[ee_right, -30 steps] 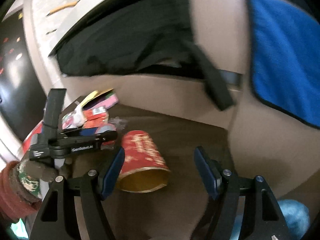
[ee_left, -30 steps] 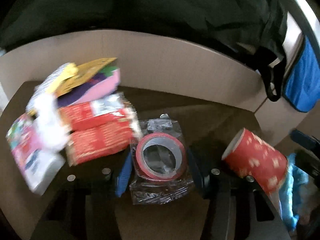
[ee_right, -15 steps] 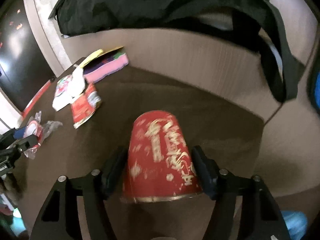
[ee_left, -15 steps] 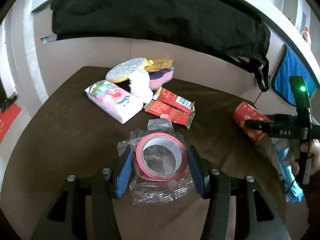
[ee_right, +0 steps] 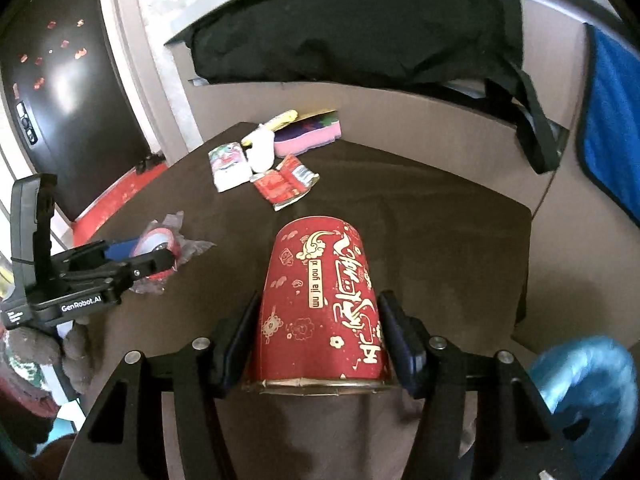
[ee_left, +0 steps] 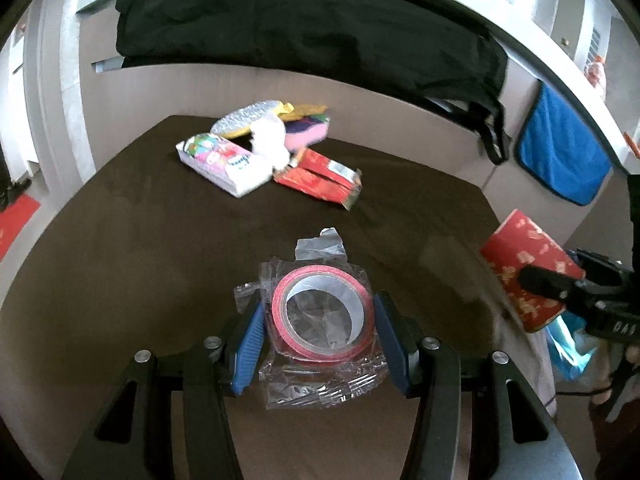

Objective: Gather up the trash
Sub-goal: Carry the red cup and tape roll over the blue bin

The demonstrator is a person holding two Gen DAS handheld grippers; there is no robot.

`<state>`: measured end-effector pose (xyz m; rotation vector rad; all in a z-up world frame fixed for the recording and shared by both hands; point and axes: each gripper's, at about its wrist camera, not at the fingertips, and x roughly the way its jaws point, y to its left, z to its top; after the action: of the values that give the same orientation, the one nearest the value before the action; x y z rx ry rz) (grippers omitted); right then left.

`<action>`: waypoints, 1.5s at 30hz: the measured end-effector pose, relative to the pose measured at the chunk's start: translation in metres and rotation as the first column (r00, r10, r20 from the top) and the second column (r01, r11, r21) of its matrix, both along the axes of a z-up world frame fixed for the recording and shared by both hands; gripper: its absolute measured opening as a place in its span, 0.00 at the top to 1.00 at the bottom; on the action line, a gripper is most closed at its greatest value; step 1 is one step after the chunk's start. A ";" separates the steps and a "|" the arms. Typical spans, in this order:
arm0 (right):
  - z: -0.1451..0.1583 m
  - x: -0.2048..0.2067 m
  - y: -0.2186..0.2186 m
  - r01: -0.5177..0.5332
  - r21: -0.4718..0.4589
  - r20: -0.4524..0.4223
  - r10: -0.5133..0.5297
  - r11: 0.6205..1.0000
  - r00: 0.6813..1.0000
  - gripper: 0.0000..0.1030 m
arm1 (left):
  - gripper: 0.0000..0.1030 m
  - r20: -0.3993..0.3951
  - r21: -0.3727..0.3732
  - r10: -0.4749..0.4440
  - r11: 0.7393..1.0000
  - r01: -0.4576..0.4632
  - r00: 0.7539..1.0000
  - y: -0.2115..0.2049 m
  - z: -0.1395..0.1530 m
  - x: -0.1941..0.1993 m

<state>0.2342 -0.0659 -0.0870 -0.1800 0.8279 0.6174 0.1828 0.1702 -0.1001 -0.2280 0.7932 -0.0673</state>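
This looks like a room in a home, not a lab or a shop. A dark brown table (ee_left: pixel 132 240) stands against a beige partition, and near its far edge lies household clutter: a tissue pack (ee_left: pixel 222 162), a pink sponge (ee_left: pixel 308 134) and red snack wrappers (ee_left: pixel 320 178). A black garment (ee_left: pixel 304 36) hangs over the top of the partition, a blue towel (ee_left: pixel 560 156) hangs on the right, and a dark glossy door (ee_right: pixel 60 92) stands on the left.

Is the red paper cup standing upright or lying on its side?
On its side: the red paper cup lies between the right gripper jaws, open rim toward the camera.
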 end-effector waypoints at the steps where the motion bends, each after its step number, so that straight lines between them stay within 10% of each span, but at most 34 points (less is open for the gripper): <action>1: -0.002 -0.008 -0.001 0.001 -0.003 0.008 -0.001 1.000 1.000 0.45 | 0.48 -0.001 -0.001 -0.001 1.000 0.001 1.000 -0.005 0.001 -0.005; 20: 0.013 -0.094 -0.125 0.177 0.140 0.098 -0.191 0.974 0.977 0.45 | 0.48 -0.007 0.080 -0.158 0.984 0.158 0.987 -0.148 0.032 -0.041; 34: 0.021 -0.090 -0.261 0.472 0.140 0.153 -0.490 0.871 0.858 0.45 | 0.48 0.008 0.107 -0.365 0.926 0.362 0.931 -0.304 0.040 0.000; 45: 0.015 -0.088 -0.310 0.558 0.165 0.132 -0.579 0.813 0.805 0.45 | 0.48 -0.012 0.100 -0.427 0.899 0.426 0.904 -0.345 0.025 0.011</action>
<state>0.1461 -0.3764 -0.0722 0.1260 0.6237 0.0725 0.1941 -0.1752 -0.0755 0.0467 0.8231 -0.4423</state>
